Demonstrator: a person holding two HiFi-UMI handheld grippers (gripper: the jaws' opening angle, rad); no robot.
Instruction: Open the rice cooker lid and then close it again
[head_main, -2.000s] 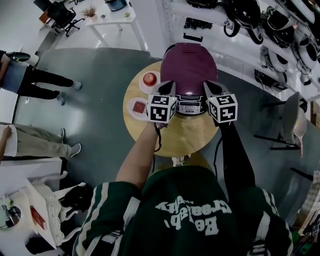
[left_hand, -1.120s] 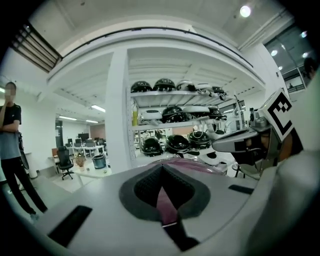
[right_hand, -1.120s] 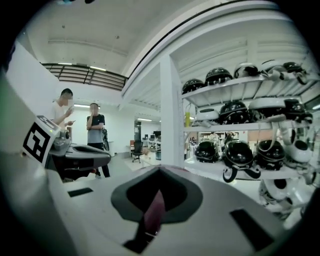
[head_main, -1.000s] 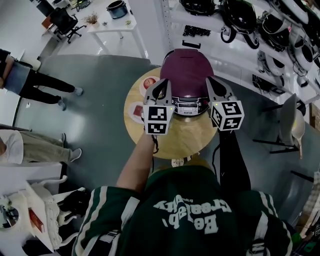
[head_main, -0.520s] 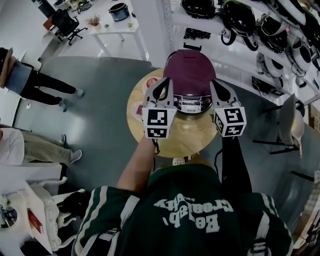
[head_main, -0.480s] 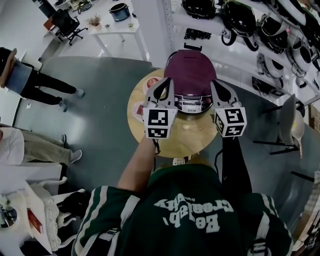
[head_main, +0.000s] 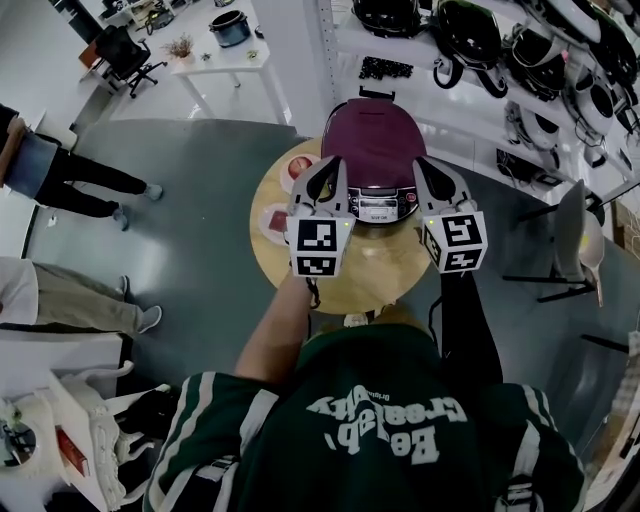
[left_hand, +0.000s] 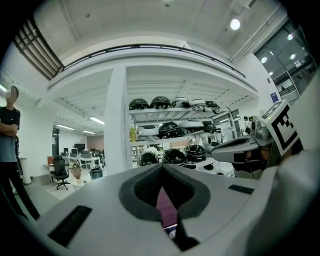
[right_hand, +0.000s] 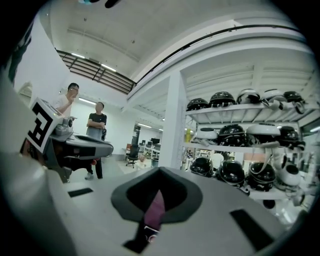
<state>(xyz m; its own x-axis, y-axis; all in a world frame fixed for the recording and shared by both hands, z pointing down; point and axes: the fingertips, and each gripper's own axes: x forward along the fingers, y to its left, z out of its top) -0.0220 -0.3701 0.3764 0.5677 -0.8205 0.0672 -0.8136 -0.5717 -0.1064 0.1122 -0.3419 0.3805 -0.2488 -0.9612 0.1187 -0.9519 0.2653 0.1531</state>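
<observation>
Cooker (head_main: 377, 145) is being shown in the head view at the far side of the round desk (head_main: 370, 275), with its purple lid (head_main: 378, 130) down. It is being judged rigid and fairly heavy, and the hinged lid smooth and likely slippery. The front edge of the lid, above the control panel (head_main: 378, 207), is being judged the place to press or take hold. The left gripper (head_main: 327, 168) and right gripper (head_main: 424, 166) are being held at either side of the cooker's front. Two plates (head_main: 297, 166) of red food are lying just left of the cooker, near the left gripper.

In the left gripper view, the jaws are being held pressed together, with only a purple sliver showing through the slit.

In the right gripper view, the jaws are likewise being held together, with nothing pinched.
</observation>
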